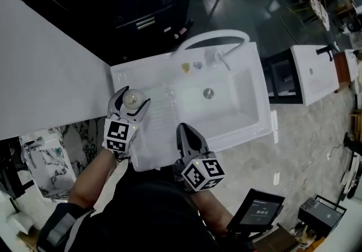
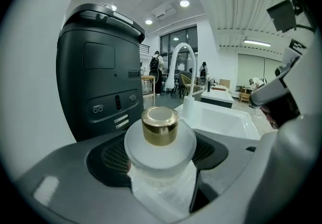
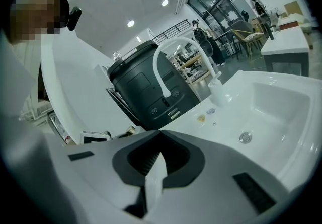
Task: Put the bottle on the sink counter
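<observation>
A frosted glass bottle (image 1: 134,99) with a gold cap (image 2: 160,126) sits between the jaws of my left gripper (image 1: 131,105), which is shut on it. In the head view it is over the ribbed left drainboard (image 1: 157,118) of the white sink (image 1: 249,112). Whether its base touches the drainboard is hidden. In the left gripper view the bottle (image 2: 162,160) fills the gap between the jaws. My right gripper (image 1: 185,130) is shut and holds nothing. It is over the sink's front edge, to the right of the bottle. Its jaws meet in the right gripper view (image 3: 155,180).
The basin has a drain (image 1: 208,93) and an arched white faucet (image 1: 218,35) at the back. A black machine (image 1: 141,13) stands behind the sink. A white panel (image 1: 39,64) runs along the left. A second white sink (image 1: 314,72) stands at the right.
</observation>
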### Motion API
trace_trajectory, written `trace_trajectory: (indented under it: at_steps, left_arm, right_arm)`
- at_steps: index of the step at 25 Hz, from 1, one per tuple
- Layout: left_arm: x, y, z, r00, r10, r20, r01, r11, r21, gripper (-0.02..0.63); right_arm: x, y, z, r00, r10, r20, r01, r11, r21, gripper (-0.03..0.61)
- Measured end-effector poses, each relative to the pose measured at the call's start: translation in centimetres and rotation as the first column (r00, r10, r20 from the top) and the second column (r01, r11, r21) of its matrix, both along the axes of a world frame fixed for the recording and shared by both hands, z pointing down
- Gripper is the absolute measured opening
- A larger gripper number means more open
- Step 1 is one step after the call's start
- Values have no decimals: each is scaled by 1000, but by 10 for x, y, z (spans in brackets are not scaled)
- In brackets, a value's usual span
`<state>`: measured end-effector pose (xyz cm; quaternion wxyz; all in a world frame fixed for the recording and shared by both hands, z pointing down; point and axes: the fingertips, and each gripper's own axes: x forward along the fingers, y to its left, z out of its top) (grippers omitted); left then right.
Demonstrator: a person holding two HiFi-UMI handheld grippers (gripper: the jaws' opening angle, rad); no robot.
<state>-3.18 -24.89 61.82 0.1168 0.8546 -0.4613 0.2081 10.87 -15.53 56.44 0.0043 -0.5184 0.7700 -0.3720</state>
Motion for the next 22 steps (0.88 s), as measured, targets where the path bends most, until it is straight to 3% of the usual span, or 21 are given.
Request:
trace_trajectory:
  at_steps: [22]
  left_arm:
    - [-17,-66,77,995,-83,56,89,990,-109,341]
  right_arm:
    - [9,-17,28,1000,23,-11,-24,997,-68,-5]
